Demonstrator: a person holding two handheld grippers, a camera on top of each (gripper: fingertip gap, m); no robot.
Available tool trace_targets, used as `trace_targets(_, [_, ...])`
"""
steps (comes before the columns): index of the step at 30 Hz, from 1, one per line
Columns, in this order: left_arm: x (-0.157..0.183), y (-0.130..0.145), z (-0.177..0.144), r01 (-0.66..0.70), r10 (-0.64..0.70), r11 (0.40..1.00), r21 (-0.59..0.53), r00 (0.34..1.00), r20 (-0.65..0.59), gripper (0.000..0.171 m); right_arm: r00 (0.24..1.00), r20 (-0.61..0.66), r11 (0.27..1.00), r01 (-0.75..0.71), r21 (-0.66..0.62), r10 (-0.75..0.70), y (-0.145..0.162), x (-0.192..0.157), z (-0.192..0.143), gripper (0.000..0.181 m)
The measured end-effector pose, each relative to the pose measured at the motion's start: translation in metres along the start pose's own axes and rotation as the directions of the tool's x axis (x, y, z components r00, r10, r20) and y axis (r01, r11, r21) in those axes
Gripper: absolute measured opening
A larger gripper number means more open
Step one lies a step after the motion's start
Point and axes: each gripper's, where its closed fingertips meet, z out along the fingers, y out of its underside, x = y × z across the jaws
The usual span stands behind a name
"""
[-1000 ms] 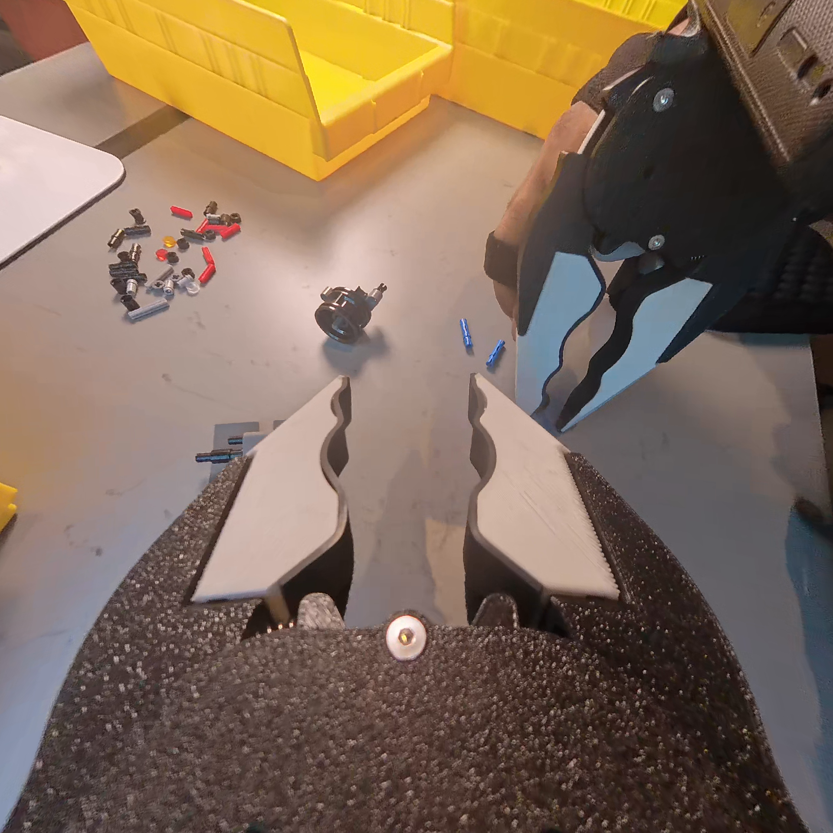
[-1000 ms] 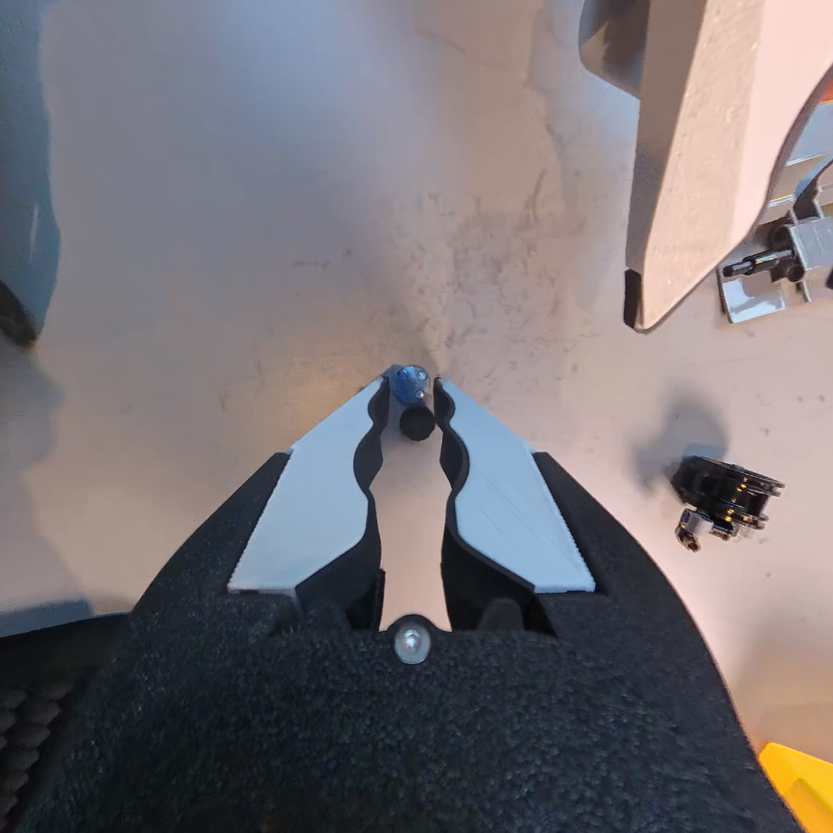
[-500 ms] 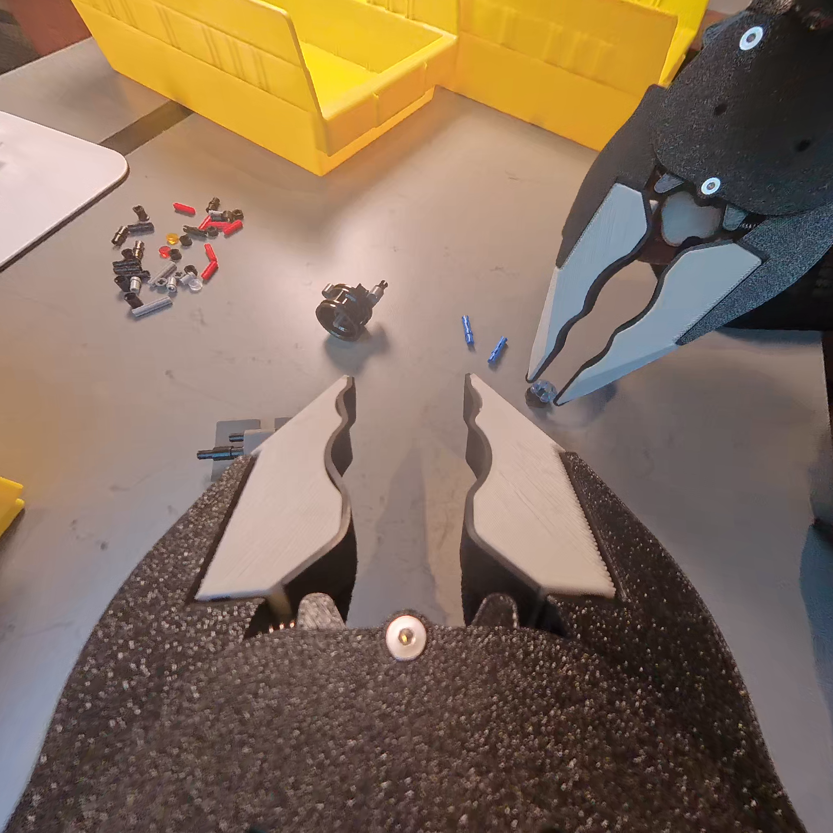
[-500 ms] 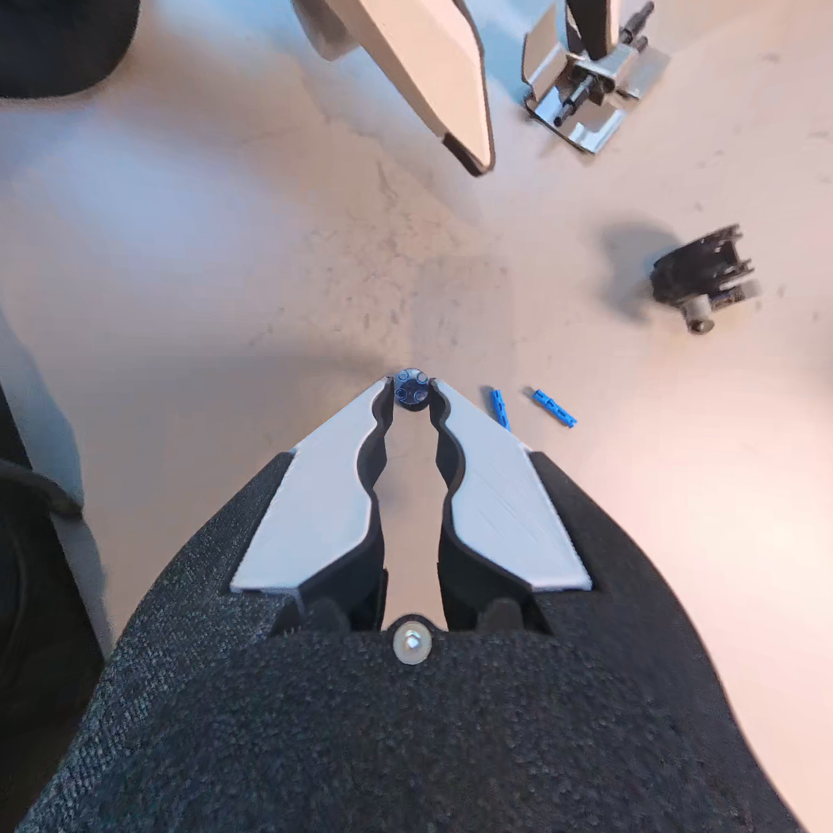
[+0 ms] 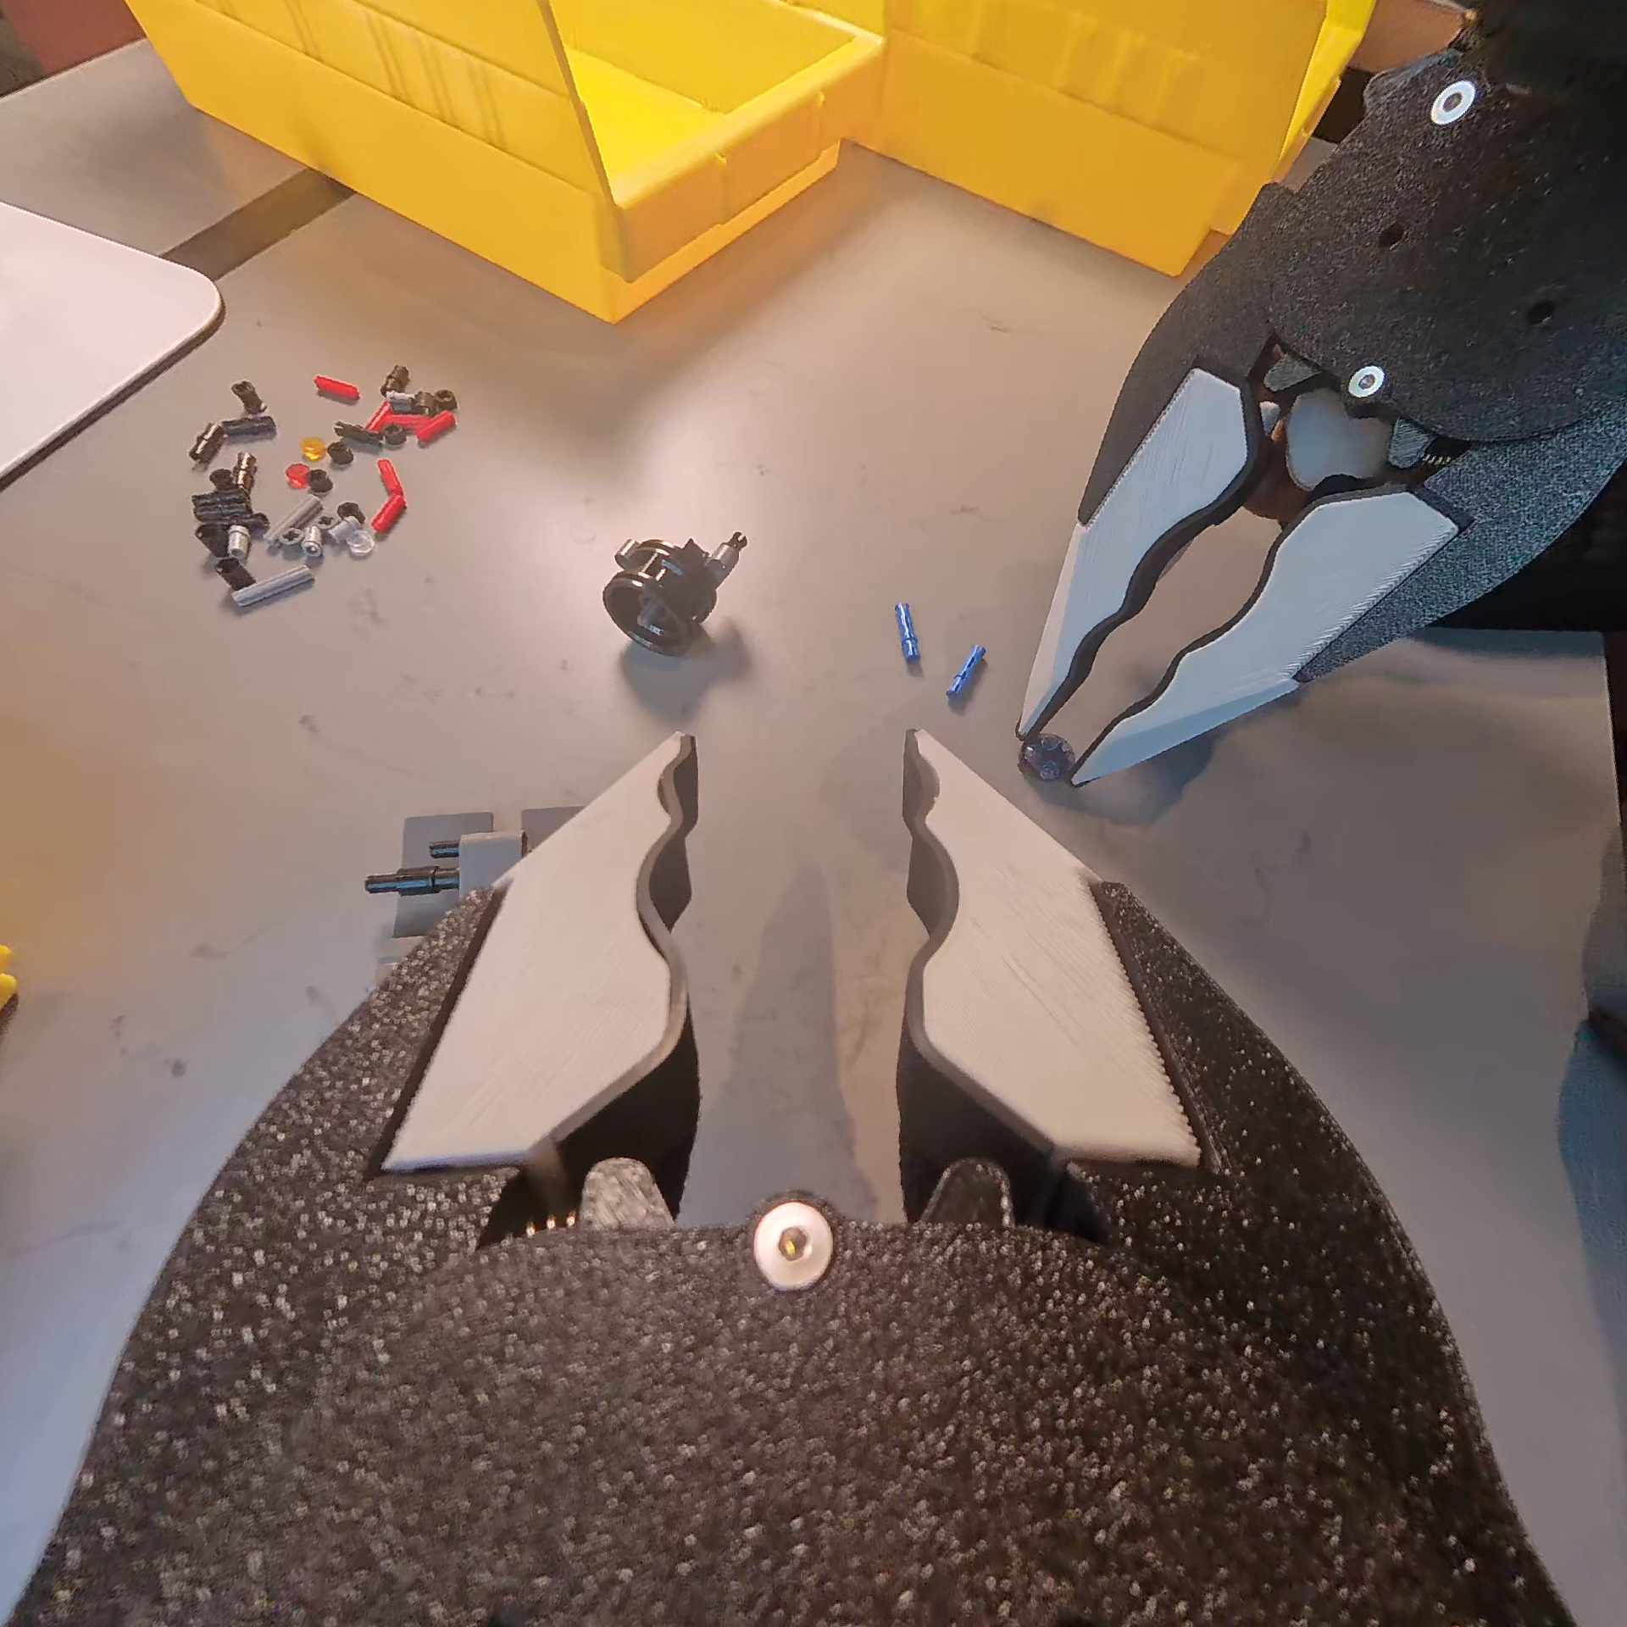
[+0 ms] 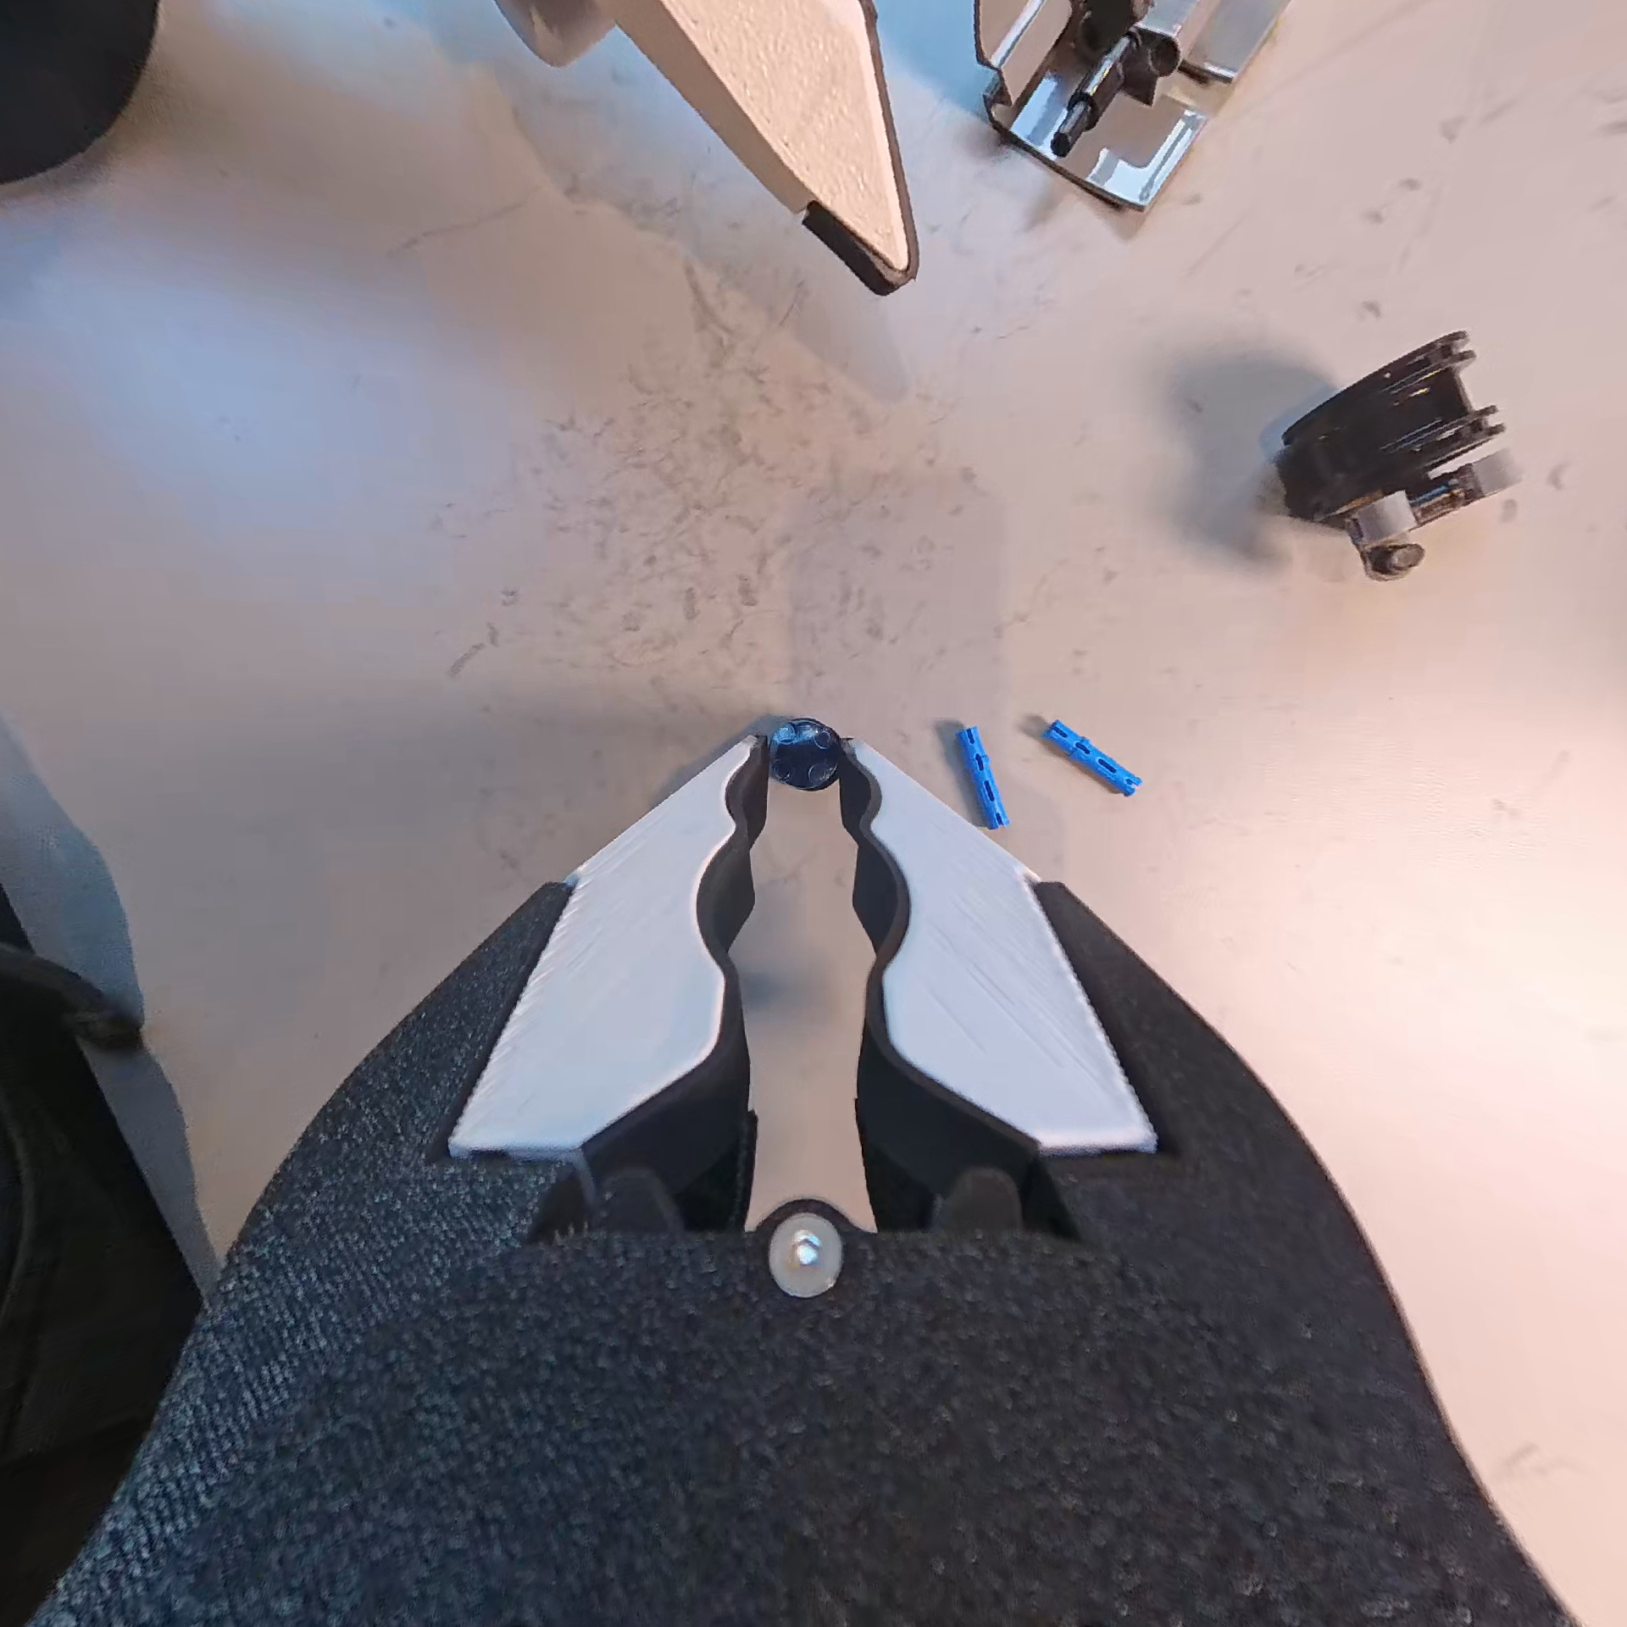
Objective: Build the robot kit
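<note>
My right gripper (image 6: 803,748) is shut on a small dark-blue round studded piece (image 6: 803,764) pinched between its fingertips, low at the grey table. In the left wrist view it (image 5: 1048,761) comes in from the upper right with the piece (image 5: 1045,755) at its tips. Two blue pins (image 6: 982,775) (image 6: 1092,757) lie just right of the tips. My left gripper (image 5: 799,744) is open and empty above the table, nearest a grey plate with black pins (image 5: 449,863). One of its fingers (image 6: 792,114) shows at the top of the right wrist view.
A black wheel assembly (image 5: 660,594) lies mid-table and also shows in the right wrist view (image 6: 1391,449). A scatter of small black, red and grey parts (image 5: 308,475) is at the left. Yellow bins (image 5: 616,132) stand at the back. A white board (image 5: 79,326) is far left. Tip to tip, the grippers are about 10 centimeters apart.
My right gripper has tilted and come down, bringing the blue round piece from above the table to its surface beside the blue pins. My left gripper has stayed open and still.
</note>
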Motion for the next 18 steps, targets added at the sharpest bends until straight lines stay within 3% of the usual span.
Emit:
trace_targets(8, [0.0011,0.0003,0.0002,-0.004,0.004,1.000,-0.002,1.000,-0.003,0.046,1.000,0.005,1.000,0.027,-0.004,-0.027,0.0005,0.0015,-0.0050,0.022])
trace_targets(15, [0.0012,0.0026,0.0013,-0.002,0.002,1.000,-0.010,1.000,-0.008,0.044,0.957,0.073,0.958,0.284,-0.038,-0.281,-0.0019,-0.0016,-0.0058,0.024])
trace_targets(18, [0.0005,0.0041,0.0017,-0.002,0.002,1.000,-0.016,1.000,-0.007,0.044,0.942,0.110,0.944,0.325,-0.048,-0.318,-0.0029,-0.0019,-0.0036,0.024])
